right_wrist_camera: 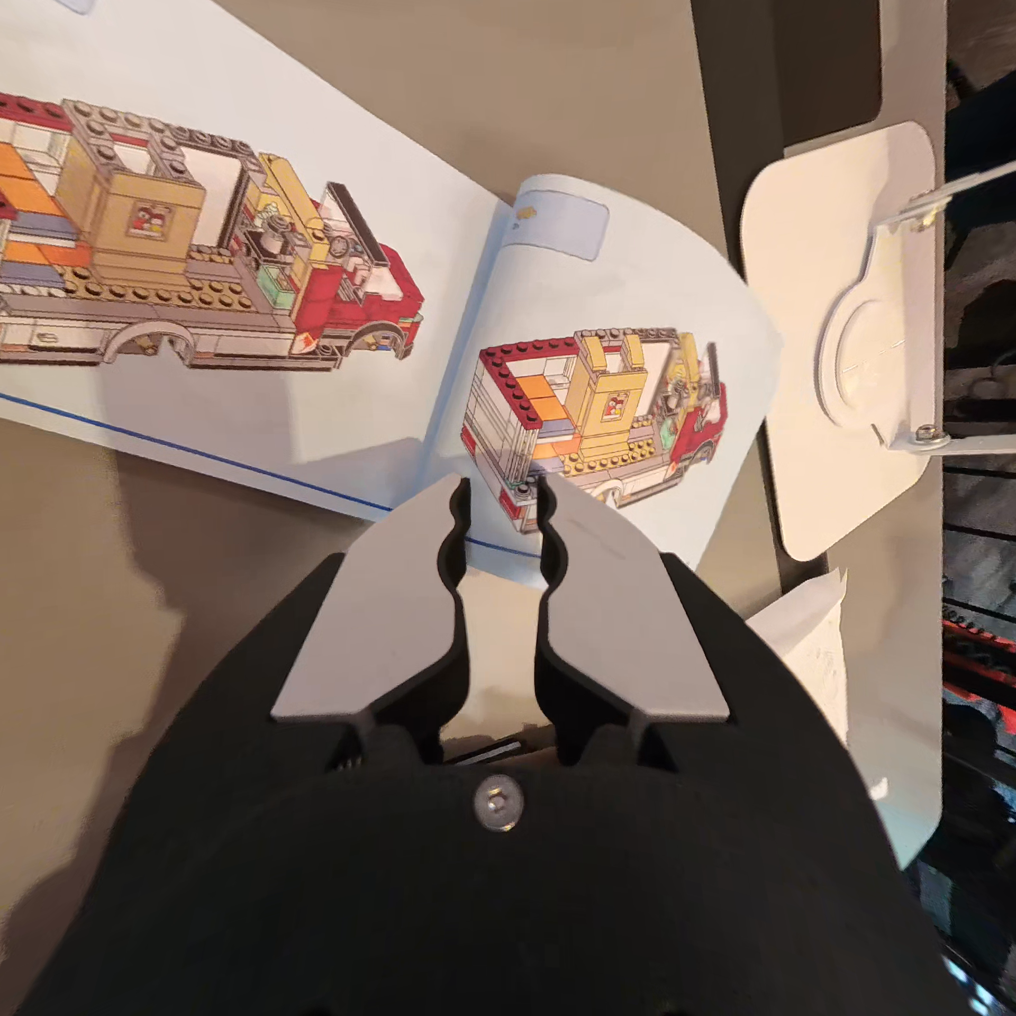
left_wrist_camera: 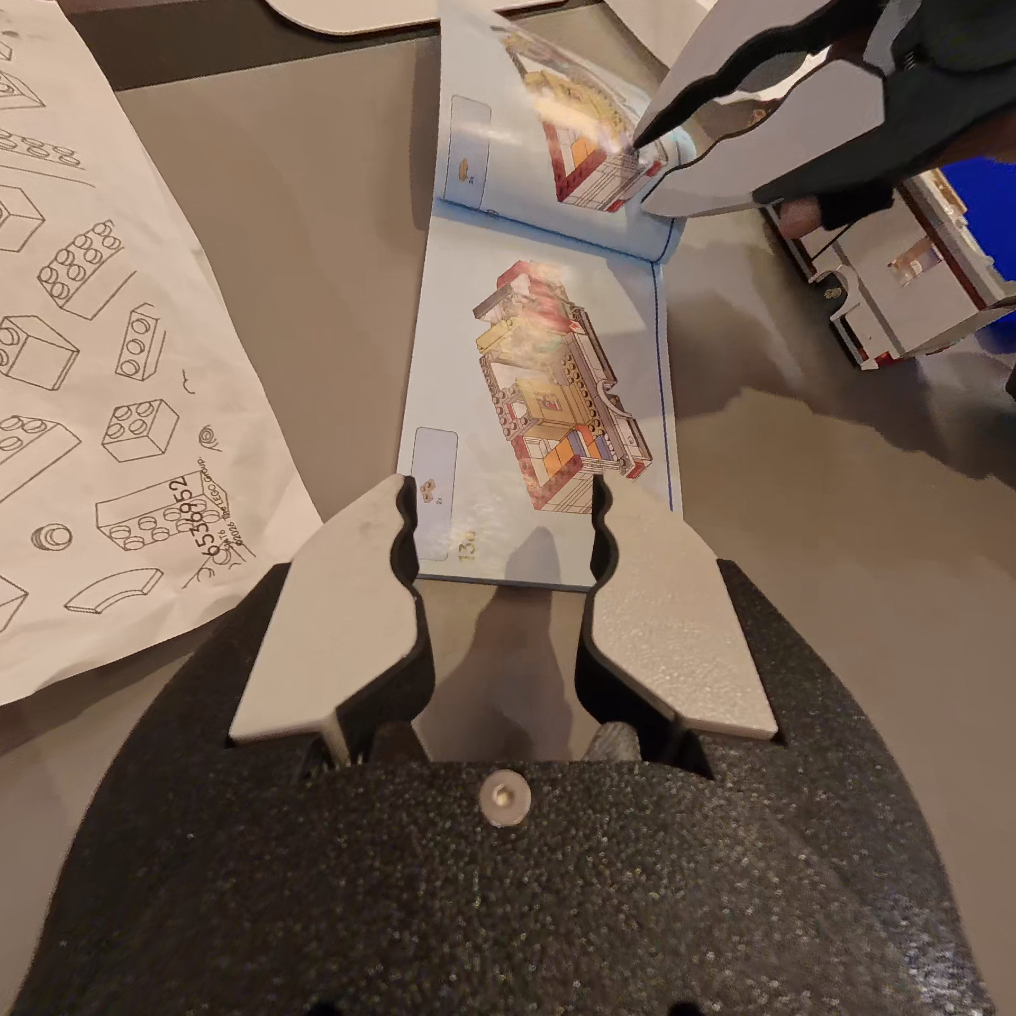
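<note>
Left wrist view: a white sheet printed with brick outlines [left_wrist_camera: 99,341] lies at the left on the grey-brown table [left_wrist_camera: 308,286]; an open instruction booklet [left_wrist_camera: 550,385] lies in the middle; a partly built brick vehicle [left_wrist_camera: 901,286] stands at the right, a thing the other view does not show. The left gripper [left_wrist_camera: 503,486] hovers above the booklet's near page, its jaws wide apart with nothing between them. The right gripper [left_wrist_camera: 640,170] reaches in from the upper right, tilted down over the booklet's lifted far page, a fingertip visible beneath its body.

Right wrist view: the booklet's flat page sits at the left, its far page [right_wrist_camera: 632,341] curls upward, and a white stand base [right_wrist_camera: 846,330] appears at the right, seen only here. The right gripper's jaws stand narrowly apart beside the curled page's lower edge; whether a pad touches the paper cannot be told.
</note>
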Motion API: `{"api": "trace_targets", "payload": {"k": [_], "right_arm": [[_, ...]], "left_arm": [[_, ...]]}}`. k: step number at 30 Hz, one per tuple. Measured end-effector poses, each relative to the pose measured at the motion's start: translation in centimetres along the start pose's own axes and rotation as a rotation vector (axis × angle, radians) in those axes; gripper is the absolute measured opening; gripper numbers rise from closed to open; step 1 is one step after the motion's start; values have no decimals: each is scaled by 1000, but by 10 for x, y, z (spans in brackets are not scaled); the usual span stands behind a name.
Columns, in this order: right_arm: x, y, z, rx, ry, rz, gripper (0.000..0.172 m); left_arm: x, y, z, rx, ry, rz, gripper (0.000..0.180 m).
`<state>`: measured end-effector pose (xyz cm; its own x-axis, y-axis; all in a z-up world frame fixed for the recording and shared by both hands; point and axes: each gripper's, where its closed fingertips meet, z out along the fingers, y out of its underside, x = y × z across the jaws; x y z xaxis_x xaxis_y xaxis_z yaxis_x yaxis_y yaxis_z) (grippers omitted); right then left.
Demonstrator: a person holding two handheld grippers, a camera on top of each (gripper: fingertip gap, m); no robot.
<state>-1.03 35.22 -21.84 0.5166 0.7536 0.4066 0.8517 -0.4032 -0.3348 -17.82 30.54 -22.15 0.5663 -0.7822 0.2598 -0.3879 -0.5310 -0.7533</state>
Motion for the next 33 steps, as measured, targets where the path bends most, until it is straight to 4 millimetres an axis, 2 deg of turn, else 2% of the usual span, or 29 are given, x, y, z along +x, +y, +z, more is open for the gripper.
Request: {"api": "trace_targets", "payload": {"k": [12,21,24,27,33], "right_arm": [[8,10,-7,-9,8,41,26],[13,21,-18,-39,25,57,26],[10,25,-32,-15,33,96,26],[5,26,-56,42,50,137,26],[-25,25,-99,201,70,160,26]], "left_arm": [[-2,5,1,-27,-12,6,61],[6,20,19,-132,-86,171,60],[5,21,19,-137,-103,200,58],[4,23,20,-139,-112,229,58],[5,24,19,-133,-115,253,58]]}}
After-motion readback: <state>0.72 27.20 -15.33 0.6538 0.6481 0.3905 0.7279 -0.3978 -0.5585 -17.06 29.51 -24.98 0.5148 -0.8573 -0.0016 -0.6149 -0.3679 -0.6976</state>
